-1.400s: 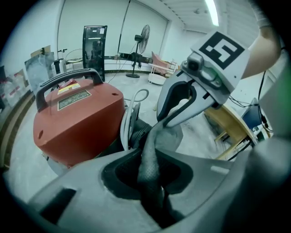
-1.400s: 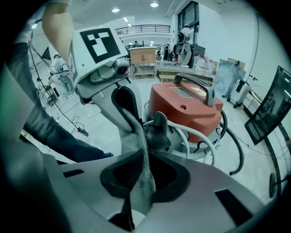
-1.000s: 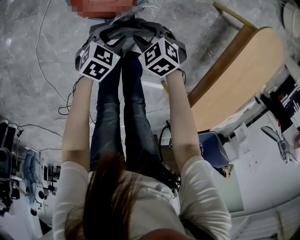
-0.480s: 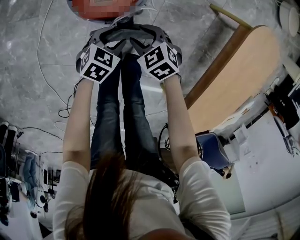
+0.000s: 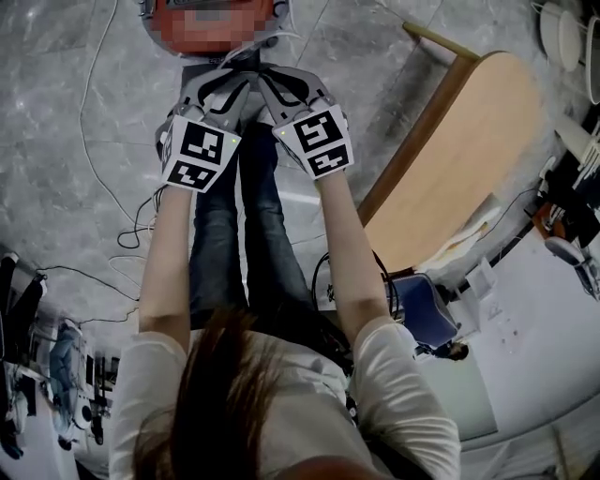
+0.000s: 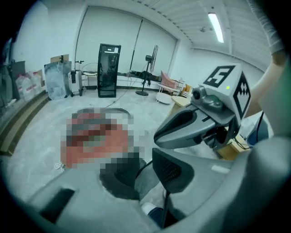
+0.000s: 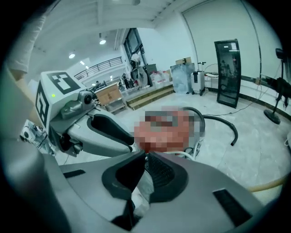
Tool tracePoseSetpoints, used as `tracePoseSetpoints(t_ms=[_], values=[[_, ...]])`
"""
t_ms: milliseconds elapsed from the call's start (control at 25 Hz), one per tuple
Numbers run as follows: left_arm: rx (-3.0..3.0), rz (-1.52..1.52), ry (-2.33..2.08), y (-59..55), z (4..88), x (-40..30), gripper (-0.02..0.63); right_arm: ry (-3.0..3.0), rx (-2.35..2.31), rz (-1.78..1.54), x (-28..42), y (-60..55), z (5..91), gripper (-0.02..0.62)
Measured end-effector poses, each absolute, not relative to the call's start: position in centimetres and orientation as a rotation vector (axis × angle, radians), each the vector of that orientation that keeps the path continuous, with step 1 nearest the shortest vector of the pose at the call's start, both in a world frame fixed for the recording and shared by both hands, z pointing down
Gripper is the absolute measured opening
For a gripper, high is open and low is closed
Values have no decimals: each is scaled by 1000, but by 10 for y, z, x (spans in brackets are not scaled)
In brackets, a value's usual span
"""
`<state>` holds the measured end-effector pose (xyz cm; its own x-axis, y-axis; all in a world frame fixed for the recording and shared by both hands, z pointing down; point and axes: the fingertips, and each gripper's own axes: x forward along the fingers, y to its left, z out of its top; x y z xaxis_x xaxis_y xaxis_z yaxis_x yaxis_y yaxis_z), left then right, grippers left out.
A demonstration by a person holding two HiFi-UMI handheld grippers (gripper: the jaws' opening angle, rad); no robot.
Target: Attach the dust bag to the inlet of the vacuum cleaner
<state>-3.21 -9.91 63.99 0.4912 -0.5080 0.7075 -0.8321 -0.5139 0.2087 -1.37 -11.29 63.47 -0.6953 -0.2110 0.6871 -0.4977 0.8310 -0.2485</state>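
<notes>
Hovering by the vacuum cleaner (image 5: 214, 21), top centre: left gripper (image 5: 225, 82) fingers apart, right gripper (image 5: 274, 82) fingers closed, both empty. Approach step, likely; next, find the unseen dust bag.

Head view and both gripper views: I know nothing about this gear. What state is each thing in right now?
Left gripper: jaws slightly apart, nothing between them.
Right gripper: jaws together at the tips, holding nothing.
Vacuum cleaner: on the floor, mostly blurred over; inlet not visible.
Hose: lying curved on the floor.
Ceiling light: on.
</notes>
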Motion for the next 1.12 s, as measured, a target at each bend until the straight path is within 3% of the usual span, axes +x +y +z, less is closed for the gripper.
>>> tracePoseSetpoints(t_ms=[200,1120], values=[[2242,763,-1214,-113,596,-38,18,-2410,584,571,-19,-123,593,3],[2312,482,-1571,-161,324,-63,16,-2601,965,451,10,-167,311,2]])
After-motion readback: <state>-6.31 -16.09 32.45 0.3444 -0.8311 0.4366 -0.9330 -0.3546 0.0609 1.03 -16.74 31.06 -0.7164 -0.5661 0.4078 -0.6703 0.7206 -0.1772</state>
